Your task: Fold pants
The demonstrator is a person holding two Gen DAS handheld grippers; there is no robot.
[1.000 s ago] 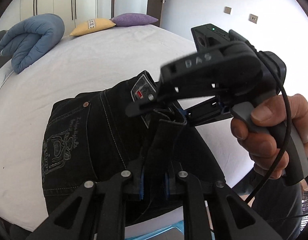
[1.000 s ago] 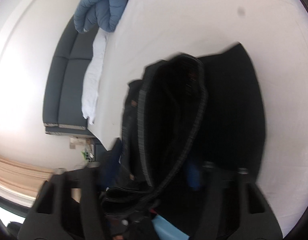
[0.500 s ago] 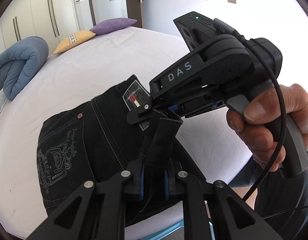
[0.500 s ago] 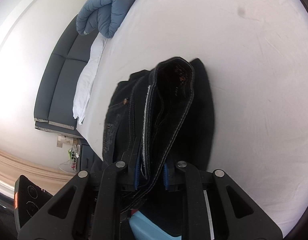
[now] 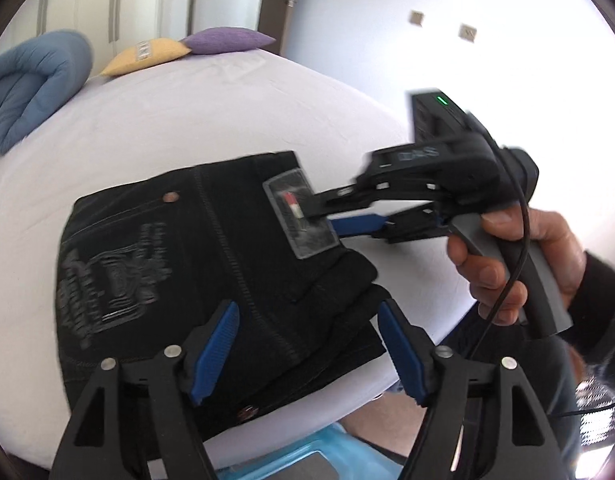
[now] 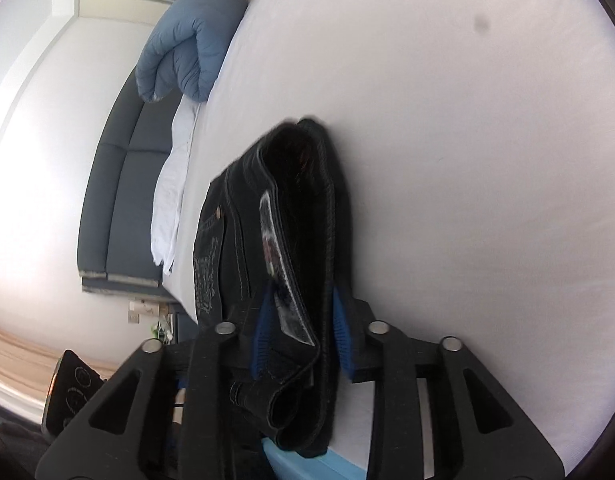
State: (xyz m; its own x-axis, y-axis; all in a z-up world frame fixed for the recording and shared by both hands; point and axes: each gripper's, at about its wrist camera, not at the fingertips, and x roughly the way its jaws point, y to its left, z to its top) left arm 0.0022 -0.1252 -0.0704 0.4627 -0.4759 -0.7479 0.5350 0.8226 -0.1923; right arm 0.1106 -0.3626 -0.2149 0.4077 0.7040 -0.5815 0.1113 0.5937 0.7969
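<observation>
Pants (image 5: 211, 264) lie folded on the bed (image 5: 187, 112). Left gripper (image 5: 307, 344) has its fingers wide apart over them. Right gripper (image 6: 301, 332) has its fingers around the waistband, a bit apart.

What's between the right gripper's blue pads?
In the right wrist view, the right gripper straddles the waistband edge of the folded black pants; its pads are spread, not clamped.

Right tongs (image 6: 301, 330) parted around folded black pants (image 6: 283, 240) waistband — bundle lying on white bed (image 6: 467, 160).
</observation>
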